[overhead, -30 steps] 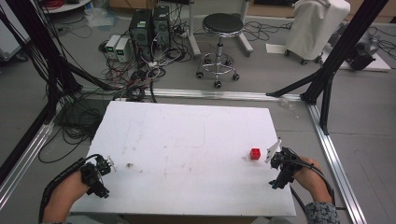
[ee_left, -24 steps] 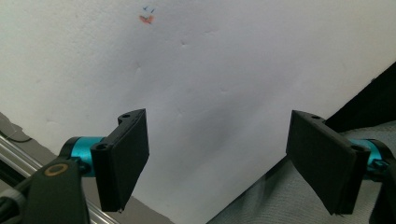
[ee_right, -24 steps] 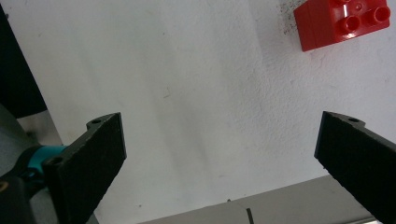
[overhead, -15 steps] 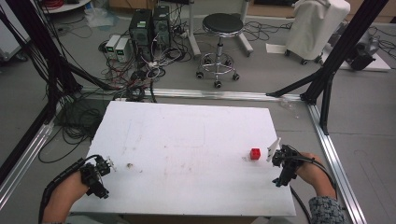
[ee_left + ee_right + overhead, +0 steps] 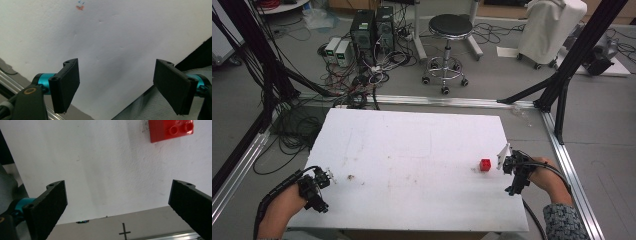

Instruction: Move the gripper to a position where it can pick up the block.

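Observation:
A small red studded brick [image 5: 485, 164] [image 5: 171, 130] lies on the white table [image 5: 412, 150] toward its right side. My right gripper [image 5: 512, 172] [image 5: 120, 200] hovers just right of the brick near the table's right edge, jaws wide open with nothing between them. At the table's front left corner my left gripper [image 5: 314, 187] [image 5: 122, 85] is held low, also open and empty. A small brownish mark [image 5: 350, 177] [image 5: 80, 8] sits on the table a little ahead of the left gripper.
Aluminium rails [image 5: 572, 165] frame the table, with black posts at the sides. Behind it stand a black stool [image 5: 447, 30], computer boxes [image 5: 372, 27] with tangled cables, and a covered white unit [image 5: 549, 27]. A person's grey trouser leg [image 5: 155, 107] lies below the table's front edge.
My right hand and gripper have drifted slightly back and to the right, away from the front edge. The left gripper and the brick stay put.

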A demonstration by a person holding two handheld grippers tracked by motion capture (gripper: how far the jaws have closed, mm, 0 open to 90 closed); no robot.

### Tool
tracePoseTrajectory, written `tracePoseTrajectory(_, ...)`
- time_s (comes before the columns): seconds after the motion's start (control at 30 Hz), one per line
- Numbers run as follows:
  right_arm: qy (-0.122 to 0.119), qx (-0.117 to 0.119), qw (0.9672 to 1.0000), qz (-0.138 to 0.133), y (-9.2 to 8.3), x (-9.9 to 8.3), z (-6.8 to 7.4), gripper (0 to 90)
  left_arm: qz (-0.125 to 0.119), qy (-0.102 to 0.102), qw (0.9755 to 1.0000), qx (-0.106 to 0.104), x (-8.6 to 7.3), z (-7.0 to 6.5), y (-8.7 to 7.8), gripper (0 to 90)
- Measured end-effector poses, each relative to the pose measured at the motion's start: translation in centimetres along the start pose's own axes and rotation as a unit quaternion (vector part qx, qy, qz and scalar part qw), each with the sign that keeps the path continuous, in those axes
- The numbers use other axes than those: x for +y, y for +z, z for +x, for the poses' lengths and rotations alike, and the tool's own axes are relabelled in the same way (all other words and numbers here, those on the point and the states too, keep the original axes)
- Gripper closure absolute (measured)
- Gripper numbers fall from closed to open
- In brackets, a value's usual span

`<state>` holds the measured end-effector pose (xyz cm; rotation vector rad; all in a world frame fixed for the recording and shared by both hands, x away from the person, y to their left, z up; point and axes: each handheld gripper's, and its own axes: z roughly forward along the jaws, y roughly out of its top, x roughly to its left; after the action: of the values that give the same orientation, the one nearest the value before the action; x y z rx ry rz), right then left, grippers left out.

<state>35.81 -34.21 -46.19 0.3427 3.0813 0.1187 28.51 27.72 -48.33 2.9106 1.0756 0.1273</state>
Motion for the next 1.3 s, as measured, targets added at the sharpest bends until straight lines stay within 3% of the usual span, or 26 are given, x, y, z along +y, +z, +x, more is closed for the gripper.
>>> tracePoseTrajectory(0.13, -0.015, 0.000, 0.9993, -0.033, -0.2, 0.7, -0.7, 1.2, 0.001, -0.001, 1.0000, 0.000, -0.1, 0.0, -0.1, 21.5)
tracePoseTrajectory(0.37, -0.044, 0.003, 0.9990, 0.009, 0.5, 2.3, -2.3, 1.2, -0.002, -0.008, 1.0000, -0.001, -0.4, 0.1, 0.0, 21.5)
tracePoseTrajectory(0.63, -0.056, 0.003, 0.9984, 0.000, 1.0, 3.2, -3.7, 1.2, 0.001, -0.011, 0.9999, -0.001, -0.7, 0.3, 0.1, 21.5)
tracePoseTrajectory(0.7, -0.068, 0.004, 0.9976, 0.000, 1.3, 3.5, -4.1, 1.2, 0.000, -0.011, 0.9999, 0.000, -0.7, 0.3, 0.2, 21.5)
tracePoseTrajectory(1.3, -0.097, 0.017, 0.9951, 0.008, 3.2, 5.5, -5.8, 1.2, -0.001, -0.017, 0.9999, 0.001, -0.7, 0.2, 0.0, 21.5)
